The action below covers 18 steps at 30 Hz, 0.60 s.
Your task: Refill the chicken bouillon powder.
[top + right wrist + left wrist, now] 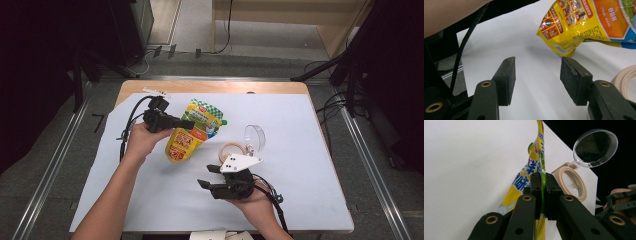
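White-covered table [150, 200]: left gripper [186, 123] pinching glossy yellow-green snack pouch [192, 135], lifting it; right gripper [210, 186] waiting, jaws spread, empty. Placing pouch not yet done.

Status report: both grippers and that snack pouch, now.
Left gripper shut on snack pouch, lifted edge-on off the table. Right gripper open, empty, near the pouch's lower corner. Round box, lid open, beside the pouch.
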{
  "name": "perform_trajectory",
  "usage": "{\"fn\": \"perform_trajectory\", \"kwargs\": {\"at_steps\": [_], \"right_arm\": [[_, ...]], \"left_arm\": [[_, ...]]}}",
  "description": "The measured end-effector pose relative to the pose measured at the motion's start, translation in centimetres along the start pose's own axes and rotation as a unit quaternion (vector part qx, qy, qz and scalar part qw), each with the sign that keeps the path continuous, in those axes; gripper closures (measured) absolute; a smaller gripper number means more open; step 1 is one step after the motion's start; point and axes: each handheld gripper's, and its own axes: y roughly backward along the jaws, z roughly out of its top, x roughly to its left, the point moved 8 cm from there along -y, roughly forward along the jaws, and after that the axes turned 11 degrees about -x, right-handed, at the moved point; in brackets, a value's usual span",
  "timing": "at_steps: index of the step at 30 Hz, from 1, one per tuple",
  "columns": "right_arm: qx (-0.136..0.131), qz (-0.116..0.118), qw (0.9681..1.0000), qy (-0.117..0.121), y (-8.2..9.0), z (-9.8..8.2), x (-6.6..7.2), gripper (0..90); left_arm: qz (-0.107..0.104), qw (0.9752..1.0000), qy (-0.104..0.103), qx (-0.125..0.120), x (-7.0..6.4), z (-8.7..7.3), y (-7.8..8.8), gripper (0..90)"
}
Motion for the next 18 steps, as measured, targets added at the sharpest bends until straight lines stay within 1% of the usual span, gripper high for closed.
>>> {"fn": "perform_trajectory", "kwargs": {"at_steps": [2,3,5,6,7,8,9,16,18], "right_arm": [[-0.003,-0.001,1.0,-0.001,0.2,0.1,-0.1,47.5],[-0.004,-0.002,1.0,0.0,0.2,0.2,-0.1,47.5],[-0.004,-0.005,1.0,0.001,0.4,0.4,-0.2,47.4],[-0.004,-0.005,1.0,0.001,0.4,0.4,-0.2,47.4],[-0.004,-0.005,1.0,0.001,0.4,0.4,-0.2,47.5],[-0.003,-0.006,1.0,0.003,0.4,0.4,-0.3,47.5],[-0.002,-0.008,0.9999,0.007,0.4,0.4,-0.3,47.5],[0.001,-0.007,0.9999,0.014,0.3,0.5,-0.2,47.5],[0.0,-0.006,0.9999,0.016,0.2,0.5,-0.2,47.5]], "left_arm": [[-0.001,1.0,0.005,0.001,0.1,-0.1,0.3,87.9],[-0.001,1.0,0.003,0.001,0.1,-0.2,0.5,87.7],[0.006,1.0,0.001,0.002,0.2,-0.4,1.1,87.6],[0.006,1.0,0.001,0.002,0.2,-0.4,1.1,87.5],[0.013,0.9999,0.0,0.0,0.3,-0.5,1.3,87.5],[0.015,0.9999,0.003,0.001,0.3,-0.6,1.4,87.4],[0.022,0.9997,0.006,-0.002,0.4,-0.7,1.9,87.5],[0.022,0.9997,0.004,-0.002,0.4,-1.5,3.0,87.1],[0.019,0.9998,0.004,-0.003,0.3,-1.7,3.3,86.9]]}}
